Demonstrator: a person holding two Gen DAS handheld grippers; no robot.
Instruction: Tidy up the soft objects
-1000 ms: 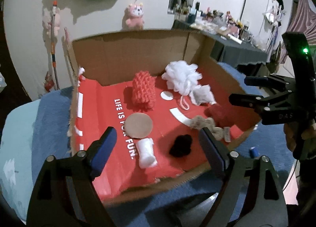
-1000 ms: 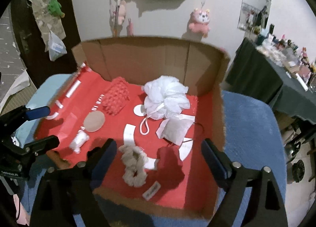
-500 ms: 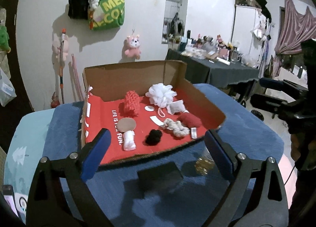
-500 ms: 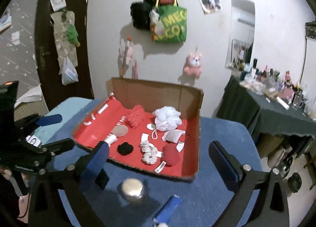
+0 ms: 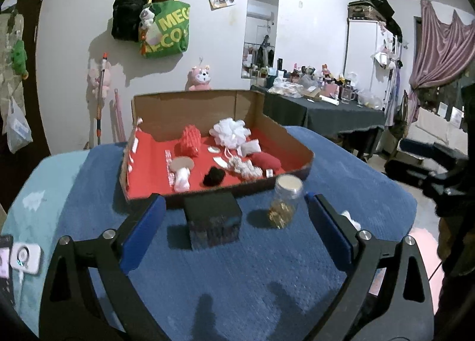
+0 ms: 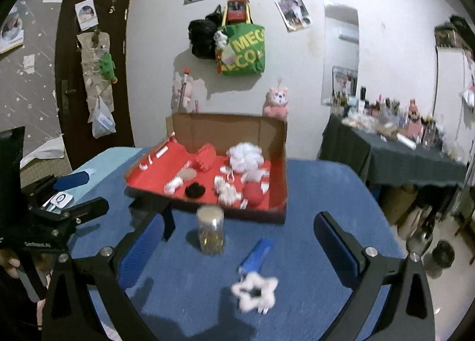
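Left wrist view: your left gripper (image 5: 234, 234) hung above the blue cloth (image 5: 237, 275), jaws spread wide and holding nothing. Between its fingers sat a dark box (image 5: 212, 220) and, to its right, a glass jar (image 5: 285, 201) with a pale lid and golden contents. Just behind both stood the cardboard tray (image 5: 297, 145) with its red lining. Inside it lay the soft things: a red knitted piece (image 5: 188, 140), a white bath pouf (image 5: 230, 131), a white pouch (image 5: 251, 146), a dark red pad (image 5: 265, 159), a cream scrunchie (image 5: 246, 167), a black pompom (image 5: 213, 177), a small white roll (image 5: 181, 179) and a tan round puff (image 5: 181, 162).

Right wrist view: your right gripper (image 6: 237, 249) was also wide apart and empty, over the near part of the cloth. The same jar (image 6: 210, 232) stood between its fingers, in front of the tray (image 6: 279, 145). Right of the jar lay a blue stick-shaped item (image 6: 256, 255), and just nearer you, touching its end, a white star-shaped scrunchie (image 6: 255, 292), blurred. Both sat outside the tray. Your left gripper (image 6: 75, 192) showed at the left edge, jaws parted.
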